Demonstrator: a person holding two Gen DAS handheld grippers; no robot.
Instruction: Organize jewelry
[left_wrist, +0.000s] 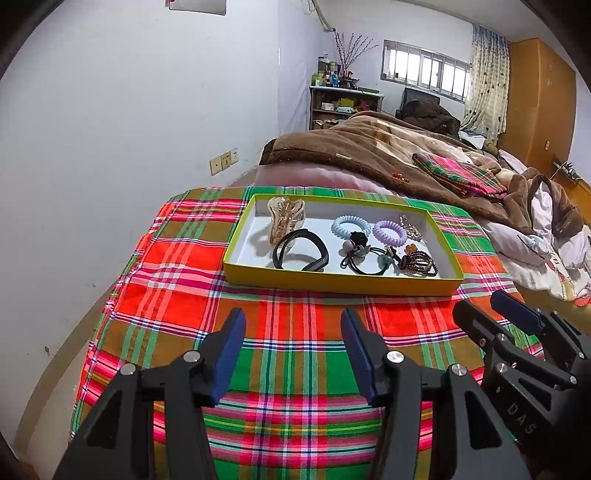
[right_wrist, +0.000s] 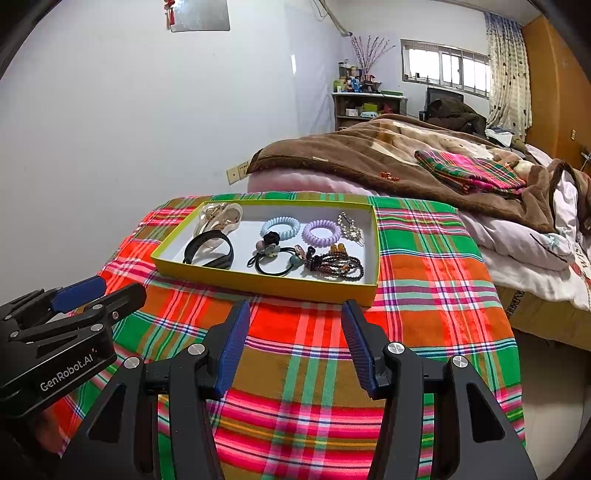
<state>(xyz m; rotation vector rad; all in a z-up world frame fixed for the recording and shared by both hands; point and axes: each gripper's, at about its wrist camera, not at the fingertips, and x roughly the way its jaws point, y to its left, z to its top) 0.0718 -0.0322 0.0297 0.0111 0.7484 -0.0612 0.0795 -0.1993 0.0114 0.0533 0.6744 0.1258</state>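
Left wrist view: left tool (left_wrist: 293, 350) low over the plaid cloth (left_wrist: 177, 295), blue pads spread wide apart, nothing between them. Right tool (left_wrist: 495, 314) enters at lower right edge; from here I cannot tell its opening. Beyond both, a shallow yellow tray (left_wrist: 332, 282) sits on the cloth, white inside.

Tray contents, left to right:
- translucent amber claw clip (left_wrist: 286, 218), far-left corner, against the back wall
- black hair clip (left_wrist: 301, 251), just in front of the claw clip, touching it
- pale blue spiral tie (left_wrist: 350, 226)
- black elastic ties with flower charms (left_wrist: 364, 258), in front of the blue one (charms bunched together, hard to separate)
- lilac spiral tie (left_wrist: 388, 229), just beside the blue
- sparkly clip (left_wrist: 410, 225), near the right back wall
- dark beaded bands (left_wrist: 419, 263), near-right corner

Behind the tray: brown blanket (left_wrist: 369, 155) on a bed, with a folded plaid cloth (left_wrist: 460, 173) lying on it.

Right wrist view: left tool (right_wrist: 96, 295) at the left edge, seen side-on. Right tool (right_wrist: 295, 349) centre, fingers held well apart and empty, over the cloth near the tray's front wall (right_wrist: 258, 282). Same order in the tray: claw clip (right_wrist: 221, 216), black clip (right_wrist: 210, 251), blue tie (right_wrist: 280, 226), lilac tie (right_wrist: 322, 230), beaded bands (right_wrist: 338, 264). Neither tool touches the tray.
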